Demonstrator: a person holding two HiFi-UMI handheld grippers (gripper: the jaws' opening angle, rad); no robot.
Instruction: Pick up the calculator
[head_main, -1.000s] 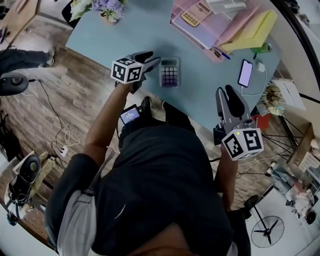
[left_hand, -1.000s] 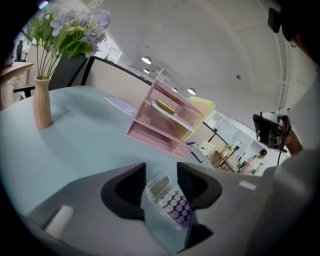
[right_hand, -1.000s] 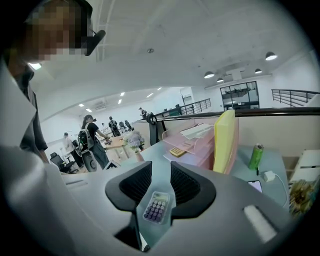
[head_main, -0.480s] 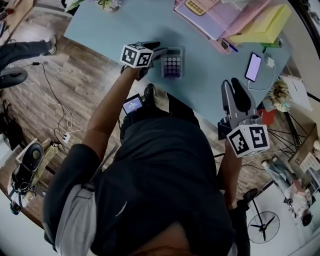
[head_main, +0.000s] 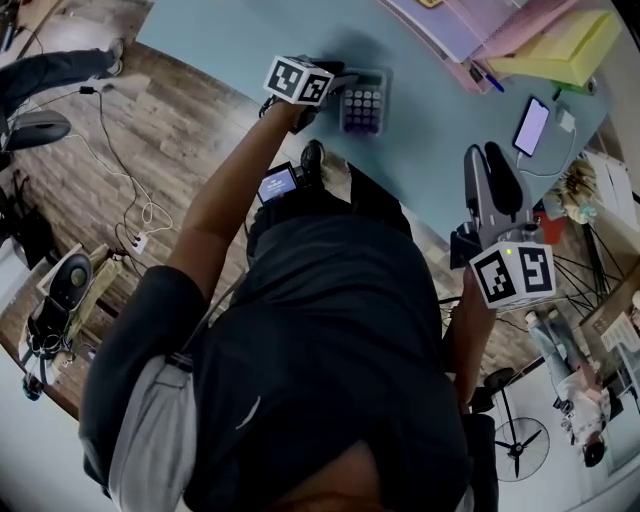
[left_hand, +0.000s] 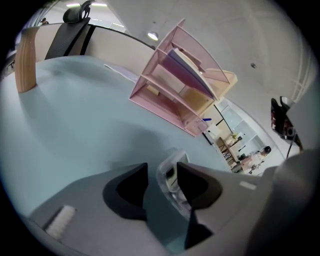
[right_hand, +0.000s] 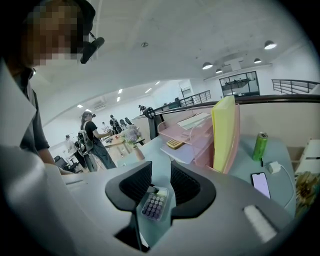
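Observation:
The calculator (head_main: 363, 100), clear-cased with purple keys, lies flat on the pale blue table (head_main: 240, 40) near its front edge. My left gripper (head_main: 335, 84) reaches it from the left. In the left gripper view that gripper (left_hand: 162, 172) is open, and the calculator's clear edge (left_hand: 170, 175) stands between the jaws, close to the right one with a gap to the left one. My right gripper (head_main: 488, 158) hovers open over the table's front right part, holding nothing. The right gripper (right_hand: 161, 172) looks across at the calculator (right_hand: 154, 204) from a distance.
A pink file tray (head_main: 470, 30) with a yellow folder (head_main: 570, 45) stands at the back. A phone (head_main: 532, 125) on a charging cable lies at the right, a green can (right_hand: 260, 146) behind it. Cables (head_main: 140, 215) trail on the wooden floor to the left.
My left gripper has moved right, from just beside the calculator to having its edge between the jaws. The right gripper has kept its place over the table.

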